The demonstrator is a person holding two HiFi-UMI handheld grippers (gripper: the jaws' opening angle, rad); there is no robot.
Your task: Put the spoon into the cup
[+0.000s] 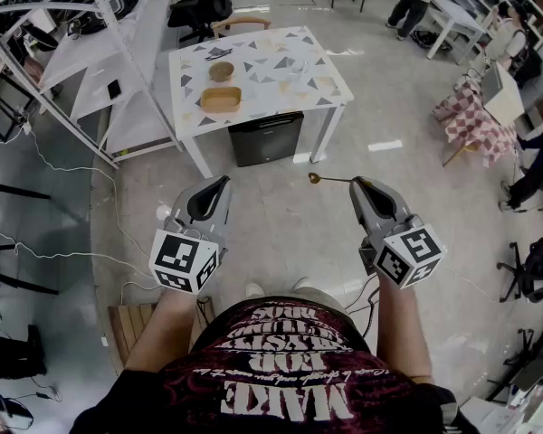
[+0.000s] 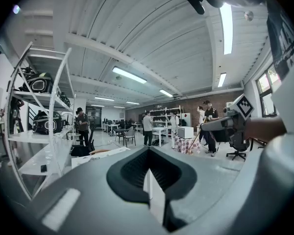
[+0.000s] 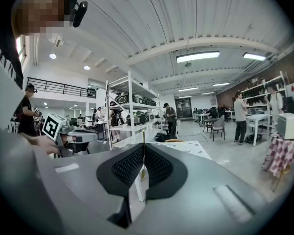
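the spoon point(image 1: 329, 179) is thin and gold-coloured, with a small round bowl at one end. it sticks out sideways from the tip of the right gripper point(image 1: 355, 184), bowl toward the left gripper point(image 1: 223, 182), and hangs over the grey floor, well apart from the table point(image 1: 326, 89). in the right gripper view the jaws are pressed together on it, and the spoon point(image 3: 143, 173) shows as a thin gold strip in the slit between the dark pads point(image 3: 159, 168). the left gripper's jaws are closed together with nothing between them, which is plain in the left gripper view point(image 2: 148, 151).

counted: one spoon, two grippers and one cup point(image 1: 221, 70), which is round, brown and stands near the middle of the table. three things are on the table in all: the cup, a wooden dish point(image 1: 221, 99) just nearer than it, and a small dark thing point(image 1: 219, 52) behind it that is too small to make out.

the table is white with a pattern of triangles. one black box point(image 1: 265, 138) sits under its near edge, and one chair point(image 1: 240, 25) stands behind it. white shelves point(image 1: 81, 70) run along the left, and cables point(image 1: 54, 165) trail over the floor beside them. a checked cloth point(image 1: 475, 120) covers something at the right. between the grippers and the table lies open floor. several people stand far back in the room.
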